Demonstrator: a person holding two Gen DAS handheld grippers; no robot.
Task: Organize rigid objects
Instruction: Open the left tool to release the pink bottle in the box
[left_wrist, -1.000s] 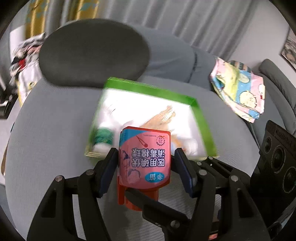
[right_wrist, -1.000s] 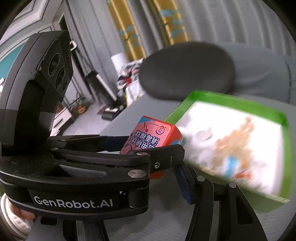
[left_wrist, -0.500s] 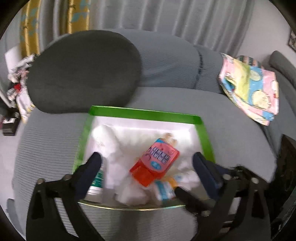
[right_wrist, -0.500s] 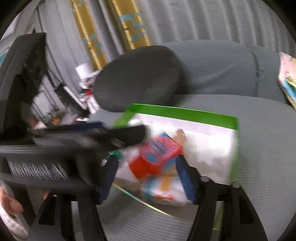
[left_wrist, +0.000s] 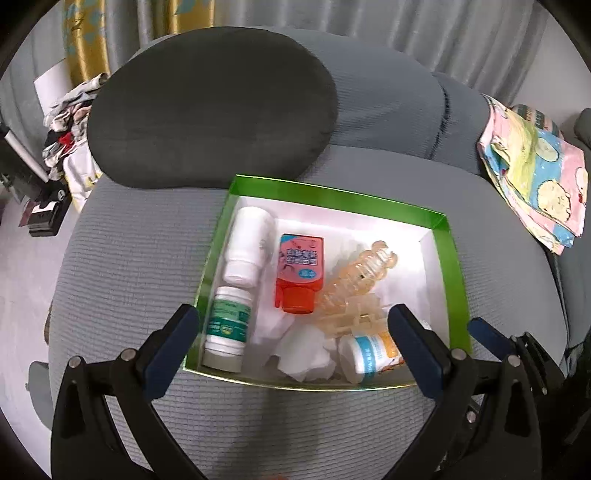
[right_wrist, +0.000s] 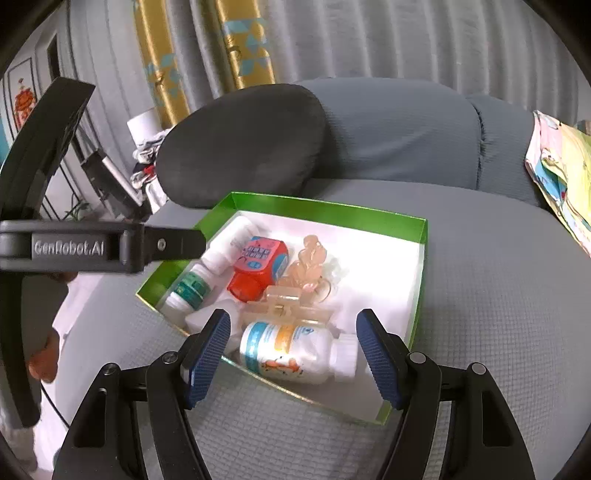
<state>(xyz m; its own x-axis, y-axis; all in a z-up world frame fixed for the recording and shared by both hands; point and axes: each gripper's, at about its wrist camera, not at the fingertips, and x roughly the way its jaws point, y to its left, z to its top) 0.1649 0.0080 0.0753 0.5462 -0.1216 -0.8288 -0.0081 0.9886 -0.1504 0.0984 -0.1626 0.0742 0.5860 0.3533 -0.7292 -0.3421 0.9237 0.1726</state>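
Green box: bottles, red-capped pack, clip, seemingly tissue | left jaws wide apart, right jaws apart, both empty

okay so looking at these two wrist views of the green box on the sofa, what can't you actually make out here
- Red and pink container: its label print is too small and blurred to read in either view.
- Crumpled white paper: whatever lies under it on the floor of the green box is hidden.
- White bottle with the orange label: in the left wrist view, a left gripper finger covers its far end.
- Person: only a hand shows, at the right wrist view's edge.
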